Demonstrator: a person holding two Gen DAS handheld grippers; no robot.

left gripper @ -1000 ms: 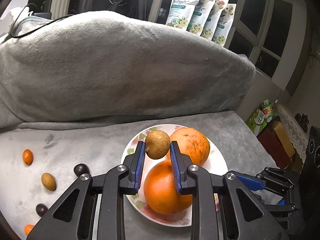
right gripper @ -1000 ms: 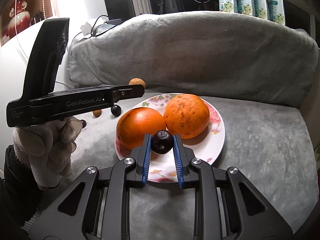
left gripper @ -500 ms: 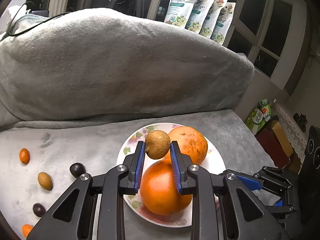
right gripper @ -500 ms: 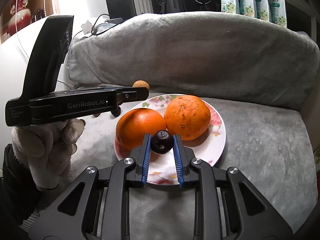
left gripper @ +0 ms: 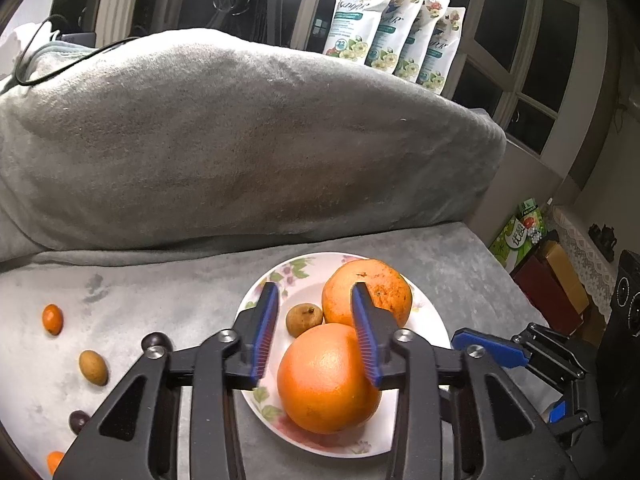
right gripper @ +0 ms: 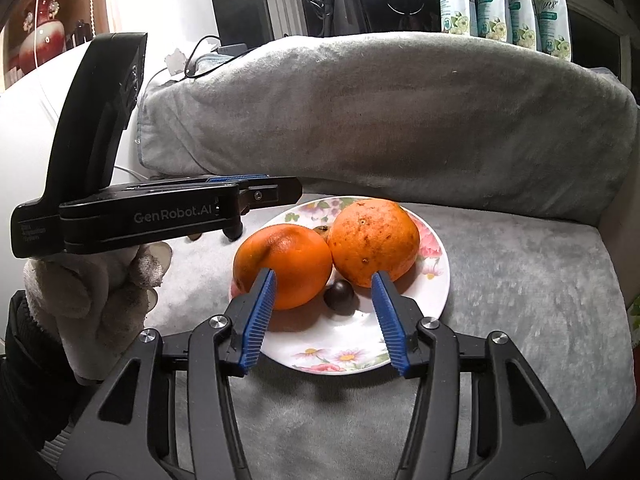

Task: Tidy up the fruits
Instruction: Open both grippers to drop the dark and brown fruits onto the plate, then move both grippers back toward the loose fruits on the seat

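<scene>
A floral plate [left gripper: 430, 322] sits on a grey plush cover [left gripper: 168, 304], w/ 2 large oranges on it: the near orange [left gripper: 326, 378] toward 6 o'clock in the left wrist view, the far orange [left gripper: 368, 290] toward 1 o'clock. Also on the plate: 1 small brown fruit [left gripper: 304, 320], resting at about 10 o'clock just beside both oranges, and 1 small dark fruit [right gripper: 339, 298], lying in the gap between the oranges on the right wrist cam's side. So 4 fruits look gathered. Still loose on the cover at about 9 o'clock of the plate, well apart from it: a small orange fruit [left gripper: 53, 319], a dark round fruit [left gripper: 154, 342], an oval brown fruit [left gripper: 93, 367], another dark fruit [left gripper: 78, 420], and an orange bit [left gripper: 54, 462] at the frame edge. Judging by that, the job is approx half done; 5 pieces appear left to collect. The left gripper [left gripper: 316, 338] hovers over the plate w/ jaws spread wide, holding nothing, the brown fruit lying free between its blue pads. The right gripper [right gripper: 326, 314] is likewise spread wide and empty, its pads flanking the dark fruit w/o touching it.
</scene>
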